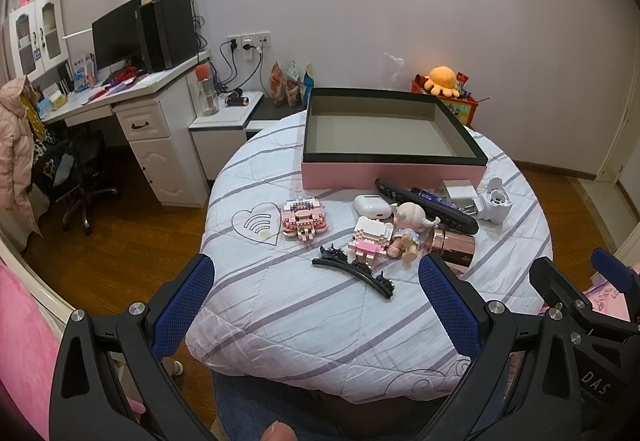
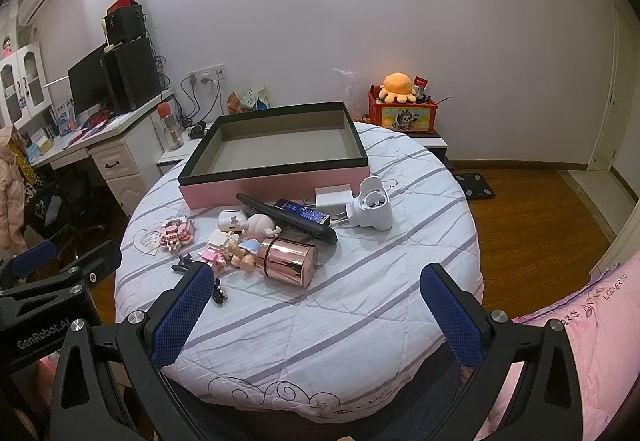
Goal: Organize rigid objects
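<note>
An empty pink box (image 1: 390, 170) (image 2: 276, 183) with a dark rim sits at the far side of a round table covered by a striped quilt (image 1: 320, 301) (image 2: 360, 281). In front of it lie a pink block toy (image 1: 303, 220) (image 2: 175, 231), a white earbud case (image 1: 374, 204), a doll figure (image 1: 408, 227), a block figure (image 1: 370, 239), black hair clips (image 1: 352, 269), a black remote (image 1: 424, 204) (image 2: 288, 217), a rose-gold cylinder (image 2: 290, 261), a white charger (image 2: 334, 197) and a white plug device (image 2: 370, 207). My left gripper (image 1: 316, 305) and right gripper (image 2: 316, 317) hover open over the near edge, holding nothing.
A white desk (image 1: 132, 101) with a monitor, a computer tower and an office chair stands at the left. A red crate with an orange plush (image 2: 400, 109) sits behind the table. Wooden floor (image 2: 540, 221) surrounds the table, and pink bedding (image 2: 580, 321) lies at the right.
</note>
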